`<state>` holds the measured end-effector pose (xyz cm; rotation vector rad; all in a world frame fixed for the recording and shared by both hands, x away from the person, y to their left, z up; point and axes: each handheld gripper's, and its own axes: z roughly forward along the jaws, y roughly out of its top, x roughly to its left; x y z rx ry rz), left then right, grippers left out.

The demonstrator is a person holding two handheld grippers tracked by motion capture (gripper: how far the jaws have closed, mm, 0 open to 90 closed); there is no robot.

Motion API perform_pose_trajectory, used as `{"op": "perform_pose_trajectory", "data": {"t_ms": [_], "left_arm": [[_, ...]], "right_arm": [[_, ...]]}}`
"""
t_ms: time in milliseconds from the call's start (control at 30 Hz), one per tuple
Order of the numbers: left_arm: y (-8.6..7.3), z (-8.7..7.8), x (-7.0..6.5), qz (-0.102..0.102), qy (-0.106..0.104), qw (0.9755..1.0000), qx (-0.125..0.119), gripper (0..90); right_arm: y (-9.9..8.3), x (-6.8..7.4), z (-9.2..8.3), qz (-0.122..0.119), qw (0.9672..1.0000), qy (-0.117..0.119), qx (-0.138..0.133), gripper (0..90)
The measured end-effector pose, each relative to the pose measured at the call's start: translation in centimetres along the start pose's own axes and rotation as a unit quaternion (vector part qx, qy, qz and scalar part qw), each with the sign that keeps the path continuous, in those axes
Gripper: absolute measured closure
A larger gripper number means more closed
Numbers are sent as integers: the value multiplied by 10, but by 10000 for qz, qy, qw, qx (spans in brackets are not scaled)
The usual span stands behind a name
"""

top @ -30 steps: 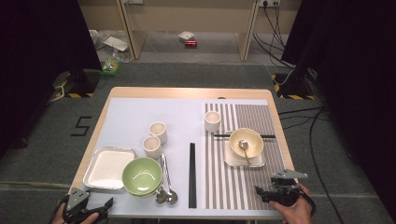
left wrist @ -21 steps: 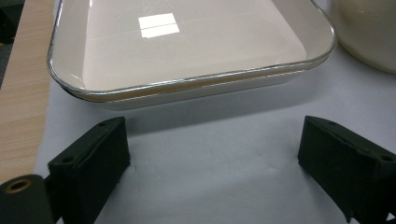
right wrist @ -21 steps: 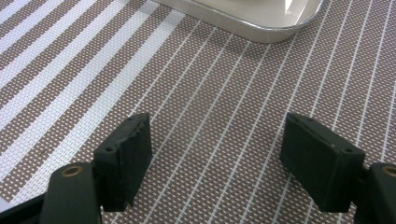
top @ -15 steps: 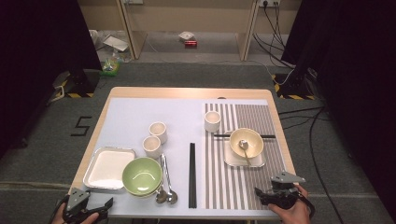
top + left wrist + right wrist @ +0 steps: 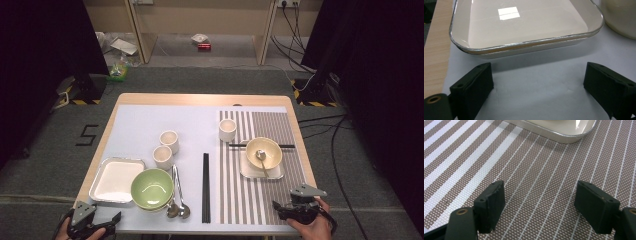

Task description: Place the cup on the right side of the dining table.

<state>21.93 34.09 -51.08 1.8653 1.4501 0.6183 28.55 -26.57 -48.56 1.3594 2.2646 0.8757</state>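
Lower left of the high view, the left gripper (image 5: 95,226) gapes wide and empty just short of the unset square tray (image 5: 116,179). Lower right, the right gripper (image 5: 290,211) gapes empty below the placemat's (image 5: 285,127) finished setting.

The right hand-held gripper (image 5: 286,212) has edged slightly toward the table's near edge.

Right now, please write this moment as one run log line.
left gripper: open, empty, before white tray | right gripper: open, empty, over striped mat | nothing held
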Motion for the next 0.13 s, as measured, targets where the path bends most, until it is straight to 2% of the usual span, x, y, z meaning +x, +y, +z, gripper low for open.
{"op": "perform_pose_trajectory", "data": {"t_ms": [133], "left_arm": [[0, 0, 0, 8, 5, 10000, 3, 76]], "right_arm": [[0, 0, 0, 4, 10000, -1, -3, 248]]}}
